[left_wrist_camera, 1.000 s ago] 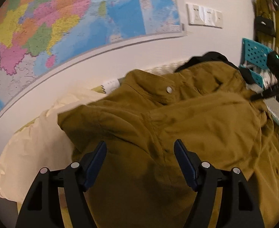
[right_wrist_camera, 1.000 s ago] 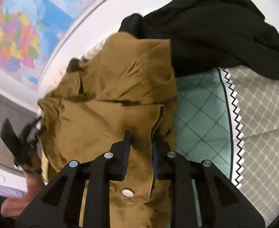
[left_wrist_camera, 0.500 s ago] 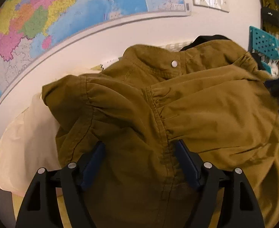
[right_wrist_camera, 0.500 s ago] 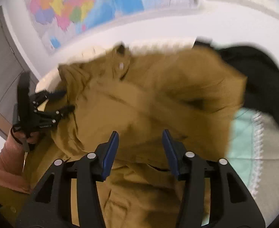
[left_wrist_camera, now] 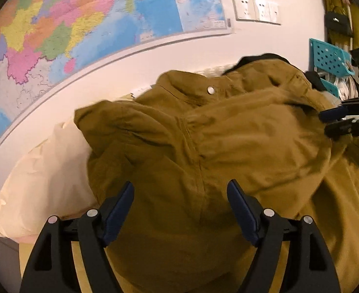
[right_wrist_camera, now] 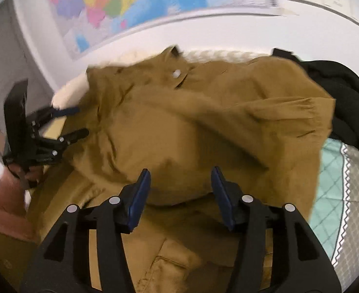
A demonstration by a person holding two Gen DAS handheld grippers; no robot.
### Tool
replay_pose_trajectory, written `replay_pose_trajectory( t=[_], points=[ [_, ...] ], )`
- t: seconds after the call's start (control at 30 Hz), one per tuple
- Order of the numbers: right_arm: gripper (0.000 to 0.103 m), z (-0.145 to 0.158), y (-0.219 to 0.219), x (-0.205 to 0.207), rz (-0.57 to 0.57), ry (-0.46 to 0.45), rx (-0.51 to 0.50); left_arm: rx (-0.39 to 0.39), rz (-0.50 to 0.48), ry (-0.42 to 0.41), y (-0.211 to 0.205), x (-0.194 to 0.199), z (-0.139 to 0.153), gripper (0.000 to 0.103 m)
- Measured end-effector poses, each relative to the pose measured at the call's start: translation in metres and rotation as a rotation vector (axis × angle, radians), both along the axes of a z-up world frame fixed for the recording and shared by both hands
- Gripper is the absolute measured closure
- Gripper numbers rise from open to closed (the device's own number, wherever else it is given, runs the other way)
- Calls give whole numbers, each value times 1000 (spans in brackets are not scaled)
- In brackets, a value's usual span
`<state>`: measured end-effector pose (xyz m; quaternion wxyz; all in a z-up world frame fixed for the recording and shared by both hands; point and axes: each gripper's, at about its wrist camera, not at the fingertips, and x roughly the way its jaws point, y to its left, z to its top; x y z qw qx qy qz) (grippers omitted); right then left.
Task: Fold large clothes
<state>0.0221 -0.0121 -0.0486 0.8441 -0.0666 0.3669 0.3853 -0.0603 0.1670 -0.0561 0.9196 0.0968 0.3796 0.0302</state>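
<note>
Only rightward: black garment (right_wrist_camera: pixel 345 102) behind the jacket (right_wrist_camera: pixel 203 127).

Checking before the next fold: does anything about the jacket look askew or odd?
The mustard jacket lies rumpled, a sleeve thrown across its front. It overlaps a black garment behind. Nothing torn or spilled.

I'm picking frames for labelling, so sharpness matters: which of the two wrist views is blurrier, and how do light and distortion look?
Right wrist view: clearly blurrier; the wall map and the brown jacket are smeared, cooler white light. Left wrist view: mostly sharp, map borders readable, jacket slightly soft at right, warm yellowish cast. Both: strong fisheye bending and dark corners.
</note>
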Motion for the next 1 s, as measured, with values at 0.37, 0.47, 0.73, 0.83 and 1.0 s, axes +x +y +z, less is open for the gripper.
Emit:
replay_pose_trajectory(
  t=[0.37,0.47,0.73,0.83,1.0],
  points=[
    [31,7,-35,-12,-57,55,120,-81,90,-48,18,-51,6,23],
    [28,11,-67,-32,-80,84,211,-112,121,-53,30,-73,7,22],
    [19,-24,-148,-83,-220,199,310,-261,185,-1,71,-133,-6,19],
    [18,-43,-158,-104,-223,251,331,-332,180,38,75,-146,-17,19],
    [17,-60,-152,-120,-194,284,345,-391,111,104,58,-158,-35,17]
  ],
)
